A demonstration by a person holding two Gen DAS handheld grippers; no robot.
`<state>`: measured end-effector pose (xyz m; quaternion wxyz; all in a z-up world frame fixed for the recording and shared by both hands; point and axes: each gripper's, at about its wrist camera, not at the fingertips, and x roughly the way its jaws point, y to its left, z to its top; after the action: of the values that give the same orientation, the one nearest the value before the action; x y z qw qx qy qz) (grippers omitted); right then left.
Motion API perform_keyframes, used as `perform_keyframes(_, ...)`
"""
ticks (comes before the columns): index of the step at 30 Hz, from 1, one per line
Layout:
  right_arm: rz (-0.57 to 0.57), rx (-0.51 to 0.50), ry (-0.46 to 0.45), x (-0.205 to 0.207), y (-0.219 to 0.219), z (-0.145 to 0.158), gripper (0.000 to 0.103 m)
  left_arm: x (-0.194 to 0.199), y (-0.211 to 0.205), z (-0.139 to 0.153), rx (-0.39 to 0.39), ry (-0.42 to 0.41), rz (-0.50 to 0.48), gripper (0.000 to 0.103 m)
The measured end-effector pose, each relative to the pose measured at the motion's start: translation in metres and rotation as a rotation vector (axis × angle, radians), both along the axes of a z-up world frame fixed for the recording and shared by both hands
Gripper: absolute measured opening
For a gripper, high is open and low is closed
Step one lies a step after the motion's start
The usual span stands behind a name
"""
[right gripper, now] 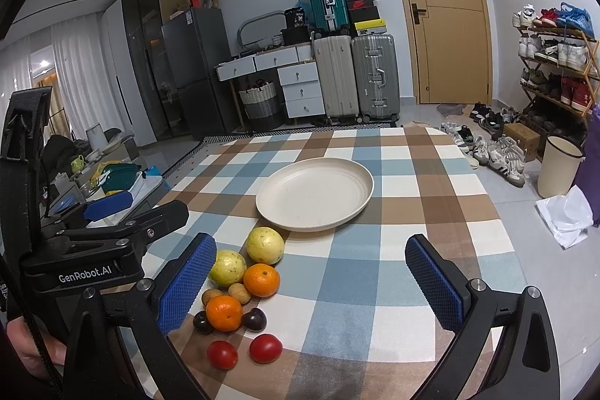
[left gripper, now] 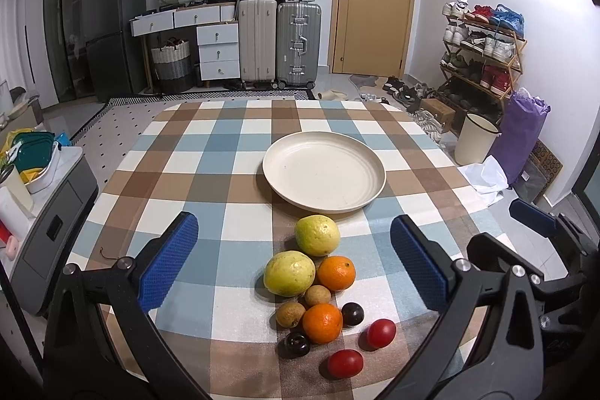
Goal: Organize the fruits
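A cream plate (left gripper: 324, 171) (right gripper: 315, 194) sits empty on the checked tablecloth. In front of it lies a cluster of fruit: two yellow-green guavas (left gripper: 317, 235) (right gripper: 264, 244), two oranges (left gripper: 336, 272) (right gripper: 261, 279), two small brown fruits (left gripper: 290, 314), two dark plums (left gripper: 352, 313) (right gripper: 254, 319) and two red tomatoes (left gripper: 381, 333) (right gripper: 265, 347). My left gripper (left gripper: 294, 265) is open and empty, hovering above the cluster with the fruit between its blue pads. My right gripper (right gripper: 311, 282) is open and empty, to the right of the fruit.
The table's far edge (left gripper: 281, 102) faces suitcases (left gripper: 279, 44), drawers and a door. A shoe rack (left gripper: 483, 51) and a cream bin (left gripper: 475, 139) stand on the floor to the right. A grey cabinet (left gripper: 48, 223) with containers stands to the left.
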<state>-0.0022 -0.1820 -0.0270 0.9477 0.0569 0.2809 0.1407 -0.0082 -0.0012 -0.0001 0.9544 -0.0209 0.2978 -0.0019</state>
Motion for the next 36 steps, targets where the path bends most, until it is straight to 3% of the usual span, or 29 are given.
perform_keyframes(36, 0.002, 0.0, -0.006, 0.006, 0.0, -0.004, 0.103, 0.0, -0.004, -0.014, -0.008, 0.018, 0.001, 0.102)
